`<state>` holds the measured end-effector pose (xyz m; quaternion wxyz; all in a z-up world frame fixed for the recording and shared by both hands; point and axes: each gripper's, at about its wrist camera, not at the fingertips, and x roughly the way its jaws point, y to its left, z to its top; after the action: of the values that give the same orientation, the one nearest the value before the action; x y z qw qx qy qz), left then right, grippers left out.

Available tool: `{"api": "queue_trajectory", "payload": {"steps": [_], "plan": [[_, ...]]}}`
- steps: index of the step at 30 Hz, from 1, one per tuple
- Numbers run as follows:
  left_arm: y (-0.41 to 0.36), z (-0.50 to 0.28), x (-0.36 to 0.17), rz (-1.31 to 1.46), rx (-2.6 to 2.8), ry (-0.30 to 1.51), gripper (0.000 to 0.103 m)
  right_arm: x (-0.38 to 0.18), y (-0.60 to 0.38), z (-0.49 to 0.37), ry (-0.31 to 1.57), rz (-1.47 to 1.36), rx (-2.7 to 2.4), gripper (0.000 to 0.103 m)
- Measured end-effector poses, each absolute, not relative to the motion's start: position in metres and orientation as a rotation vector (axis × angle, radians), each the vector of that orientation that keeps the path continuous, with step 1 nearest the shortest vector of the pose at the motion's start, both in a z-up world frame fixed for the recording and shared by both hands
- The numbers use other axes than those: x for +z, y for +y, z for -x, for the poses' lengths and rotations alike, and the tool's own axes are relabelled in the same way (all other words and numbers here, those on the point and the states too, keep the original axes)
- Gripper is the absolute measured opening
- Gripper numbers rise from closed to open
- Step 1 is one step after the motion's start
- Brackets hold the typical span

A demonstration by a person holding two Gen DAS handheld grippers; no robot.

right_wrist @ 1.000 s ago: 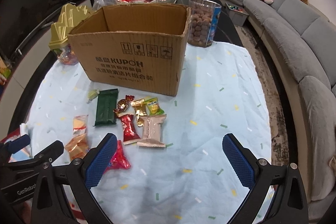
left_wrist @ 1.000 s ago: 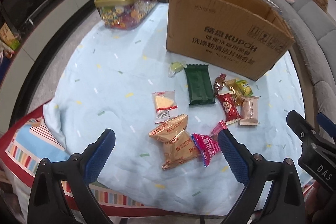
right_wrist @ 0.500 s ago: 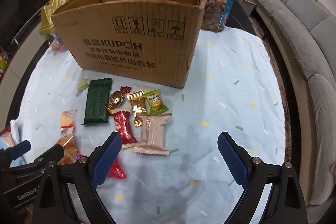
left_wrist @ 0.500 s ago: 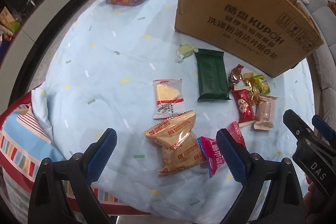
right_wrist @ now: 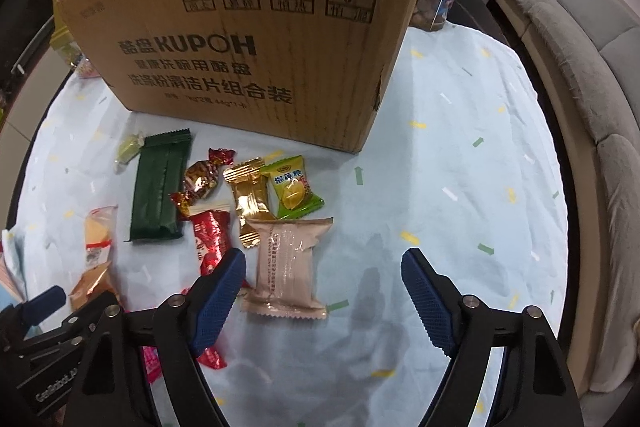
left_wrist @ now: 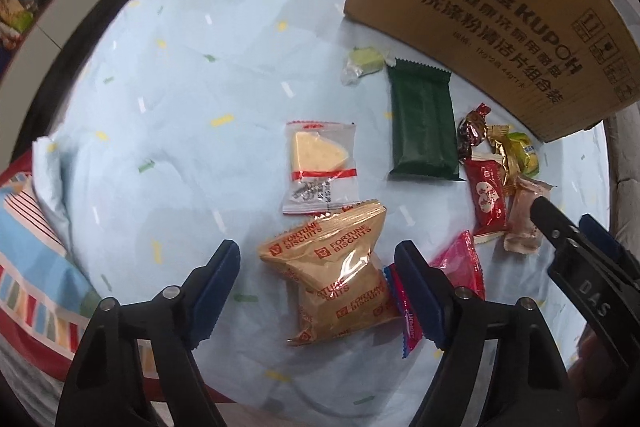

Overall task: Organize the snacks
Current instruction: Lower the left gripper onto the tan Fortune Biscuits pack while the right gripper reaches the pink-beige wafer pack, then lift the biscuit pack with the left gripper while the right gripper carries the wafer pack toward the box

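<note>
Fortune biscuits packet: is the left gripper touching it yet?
Apart. In the left wrist view the open left gripper straddles the Fortune biscuits packet, with blue cloth visible between each blue pad and the wrapper's edges.

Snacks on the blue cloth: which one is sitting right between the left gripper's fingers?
The golden Fortune Biscuits packet. It alone lies between the open left gripper; the pink wrapper sits just outside.
</note>
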<state>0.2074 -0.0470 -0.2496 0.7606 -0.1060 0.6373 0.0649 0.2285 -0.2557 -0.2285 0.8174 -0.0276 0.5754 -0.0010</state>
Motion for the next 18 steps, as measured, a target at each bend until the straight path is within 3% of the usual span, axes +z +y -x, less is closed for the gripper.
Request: {"api": "queue_trajectory", "payload": {"steps": [8, 11, 17, 18], "plan": [[-0.038, -0.208, -0.263, 0.268, 0.1, 1.395, 0.062, -0.248, -0.255, -0.234, 1.288, 0.017, 0.009, 0.054], [-0.034, -0.207, -0.266, 0.273, 0.085, 1.381, 0.06, -0.251, -0.253, -0.232, 1.301, 0.012, 0.026, 0.035], [-0.037, -0.203, -0.265, 0.241, 0.048, 1.355, 0.054, -0.246, -0.251, -0.223, 1.262, 0.013, 0.03, 0.031], [-0.039, -0.203, -0.263, 0.238, 0.043, 1.353, 0.045, -0.243, -0.25, -0.22, 1.256, 0.012, 0.03, 0.031]]}}
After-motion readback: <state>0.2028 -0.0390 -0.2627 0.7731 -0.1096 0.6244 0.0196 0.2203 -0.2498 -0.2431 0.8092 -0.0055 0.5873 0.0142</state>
